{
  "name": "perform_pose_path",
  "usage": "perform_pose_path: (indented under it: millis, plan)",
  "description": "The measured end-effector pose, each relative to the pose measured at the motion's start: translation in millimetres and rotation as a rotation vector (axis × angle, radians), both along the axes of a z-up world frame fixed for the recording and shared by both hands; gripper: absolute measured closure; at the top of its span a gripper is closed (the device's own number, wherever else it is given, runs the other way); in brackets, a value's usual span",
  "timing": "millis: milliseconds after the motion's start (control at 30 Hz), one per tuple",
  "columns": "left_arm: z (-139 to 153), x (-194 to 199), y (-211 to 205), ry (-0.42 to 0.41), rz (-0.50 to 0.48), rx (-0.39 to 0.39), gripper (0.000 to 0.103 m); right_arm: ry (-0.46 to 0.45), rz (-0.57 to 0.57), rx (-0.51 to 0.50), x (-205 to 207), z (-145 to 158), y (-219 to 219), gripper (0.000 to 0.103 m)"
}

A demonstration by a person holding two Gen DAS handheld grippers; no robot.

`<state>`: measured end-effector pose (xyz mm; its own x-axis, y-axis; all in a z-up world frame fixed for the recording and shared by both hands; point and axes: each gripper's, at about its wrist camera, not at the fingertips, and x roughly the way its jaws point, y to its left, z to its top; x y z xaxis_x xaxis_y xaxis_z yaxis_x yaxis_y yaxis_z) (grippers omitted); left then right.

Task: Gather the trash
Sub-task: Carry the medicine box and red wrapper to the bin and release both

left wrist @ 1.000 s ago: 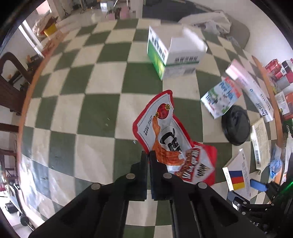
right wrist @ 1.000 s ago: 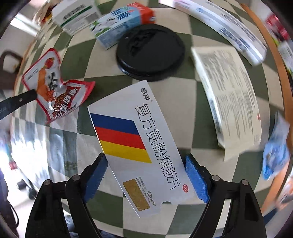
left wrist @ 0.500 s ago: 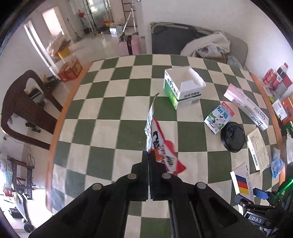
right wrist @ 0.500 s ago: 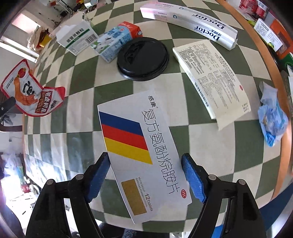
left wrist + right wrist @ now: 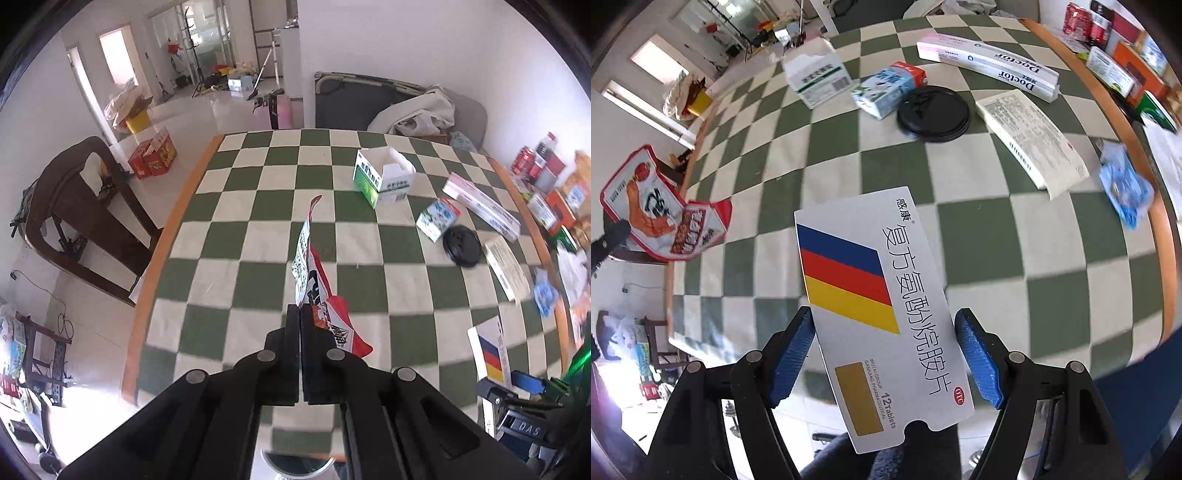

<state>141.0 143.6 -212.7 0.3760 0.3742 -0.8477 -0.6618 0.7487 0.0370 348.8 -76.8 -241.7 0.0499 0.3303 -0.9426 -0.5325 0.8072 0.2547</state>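
Note:
My left gripper (image 5: 300, 314) is shut on a red and white snack wrapper (image 5: 314, 280), which hangs edge-on above the green and white checked table (image 5: 258, 221). The same wrapper (image 5: 661, 214) shows at the left of the right wrist view, well above the table's edge. My right gripper (image 5: 884, 314) holds a flat silver pill box (image 5: 871, 280) with blue, red and yellow stripes. Its blue pads (image 5: 792, 347) press on the box's two long edges, and the box is lifted off the cloth. In the left wrist view that box (image 5: 489, 350) shows at the lower right.
On the table's right half lie an open green and white carton (image 5: 384, 177), a small milk carton (image 5: 437, 218), a black lid (image 5: 461, 245), a long pink box (image 5: 480, 206), a printed white box (image 5: 506, 269) and a blue wrapper (image 5: 545, 295). A dark chair (image 5: 74, 206) stands left of the table.
Both grippers have risen away from the table. The wrapper came up off the cloth and now hangs edge-on. The pill box has lifted with the right gripper.

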Motion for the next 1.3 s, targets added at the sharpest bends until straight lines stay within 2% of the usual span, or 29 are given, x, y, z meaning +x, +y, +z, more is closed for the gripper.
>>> perform_pose_path:
  millis: [200,367,467,633,800,867,1033,1167,1233,1300]
  plan:
    - [-4.7,-79.8,-21.5,-0.008,-0.056,-0.012,0.103,-0.036,-0.066,0.049,-83.8,17.8,-18.0,0.025]
    - [-21.1,-140.2,-37.9,0.023,-0.09,-0.072,0.103,-0.014,-0.129,0.073,-154.2,16.4,-40.2,0.025]
    - [-41.4,-168.9,-47.3,0.058,-0.1,-0.132,0.103,0.03,-0.154,0.071,-194.5,5.2,-53.0,0.025]
    - [-89.9,-200.0,-59.3,0.119,-0.084,-0.243,0.103,0.112,-0.149,0.023,-252.6,-32.1,-67.5,0.025]
    - [-172.2,-209.0,-62.7,0.188,-0.059,-0.384,0.103,0.202,-0.124,-0.039,-288.4,-100.7,-71.2,0.025]
    - [-216.8,-207.4,-60.9,0.221,-0.045,-0.439,0.103,0.231,-0.116,-0.056,-294.4,-128.7,-70.5,0.025]
    - [-335.4,-198.7,-56.0,0.294,-0.012,-0.534,0.103,0.296,-0.135,-0.085,-296.8,-228.4,-67.1,0.025]
    - [-416.2,-193.6,-54.2,0.334,0.0,-0.617,0.103,0.352,-0.153,-0.093,-291.5,-312.8,-59.0,0.025]
    - [-453.6,-190.3,-56.7,0.371,0.003,-0.648,0.101,0.384,-0.155,-0.095,-288.1,-355.8,-53.4,0.025]
    - [-475.8,-188.1,-59.1,0.398,0.0,-0.652,0.099,0.424,-0.165,-0.089,-286.9,-399.6,-49.5,0.025]
